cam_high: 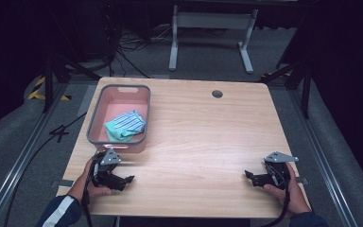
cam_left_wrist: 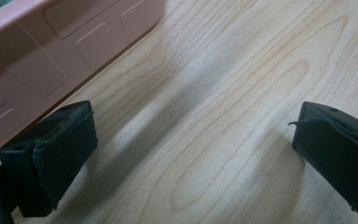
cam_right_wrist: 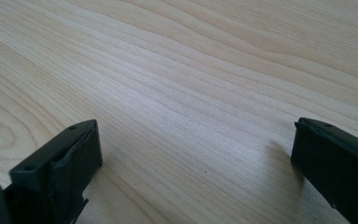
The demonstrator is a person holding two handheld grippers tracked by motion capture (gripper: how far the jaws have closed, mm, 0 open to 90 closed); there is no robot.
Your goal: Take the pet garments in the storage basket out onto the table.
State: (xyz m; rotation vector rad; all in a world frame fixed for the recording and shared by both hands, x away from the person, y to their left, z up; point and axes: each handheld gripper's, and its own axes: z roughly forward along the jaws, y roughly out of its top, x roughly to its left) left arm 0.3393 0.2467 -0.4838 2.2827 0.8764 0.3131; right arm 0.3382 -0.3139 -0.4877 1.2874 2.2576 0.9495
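Note:
A pink basket (cam_high: 142, 97) with a grey rim stands at the table's left side, holding folded cloths (cam_high: 125, 125), one blue-striped, one teal. My left gripper (cam_high: 127, 180) rests low on the table just in front of the basket, open with nothing between its jaws. In the left gripper view the gripper (cam_left_wrist: 191, 140) has its jaws wide apart over bare wood, and the basket's pink wall (cam_left_wrist: 51, 51) fills the upper left. My right gripper (cam_high: 249, 176) lies near the front right corner, open and empty. The right gripper view shows the gripper (cam_right_wrist: 193, 154) with spread jaws above wood grain.
The wooden table (cam_high: 203, 142) has a round cable hole (cam_high: 217, 93) near its far edge. Beyond the table stand a white frame (cam_high: 212, 38) and cables on a grey floor. A hand holds each gripper at the front edge.

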